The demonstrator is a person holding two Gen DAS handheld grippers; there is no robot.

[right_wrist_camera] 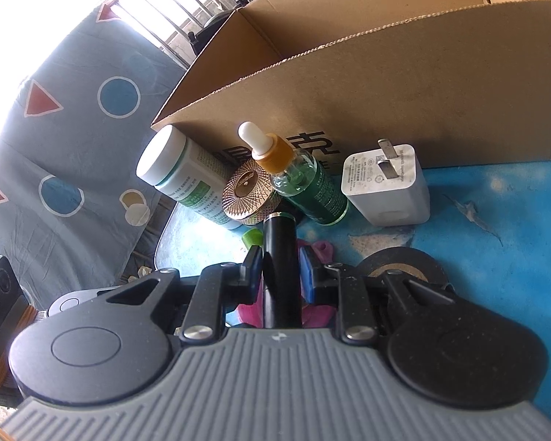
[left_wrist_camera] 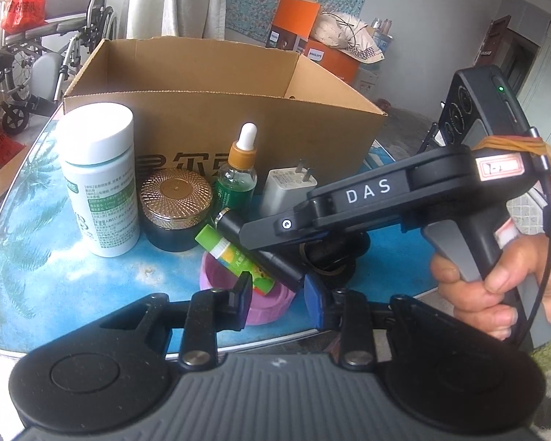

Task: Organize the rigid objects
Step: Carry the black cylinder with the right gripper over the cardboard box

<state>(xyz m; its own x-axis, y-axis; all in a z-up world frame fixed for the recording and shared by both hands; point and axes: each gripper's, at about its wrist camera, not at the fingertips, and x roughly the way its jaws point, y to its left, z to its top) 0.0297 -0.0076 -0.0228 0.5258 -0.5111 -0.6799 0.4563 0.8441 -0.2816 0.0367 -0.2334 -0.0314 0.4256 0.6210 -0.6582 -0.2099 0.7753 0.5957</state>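
Your right gripper [right_wrist_camera: 281, 268] clamps a black tube [right_wrist_camera: 281, 257] above the purple bowl [left_wrist_camera: 216, 279] while your left gripper [left_wrist_camera: 277, 292], jaws parted around the green lip-balm stick [left_wrist_camera: 238, 261], holds nothing; lift the tube straight up, then carry it over into the cardboard box [left_wrist_camera: 216, 73].

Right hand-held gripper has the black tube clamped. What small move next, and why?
Probably lift the black tube straight up with the right hand-held gripper, then carry it to the open cardboard box. The lip balm and pink bowl lie right beside it, so rising first avoids dragging them.
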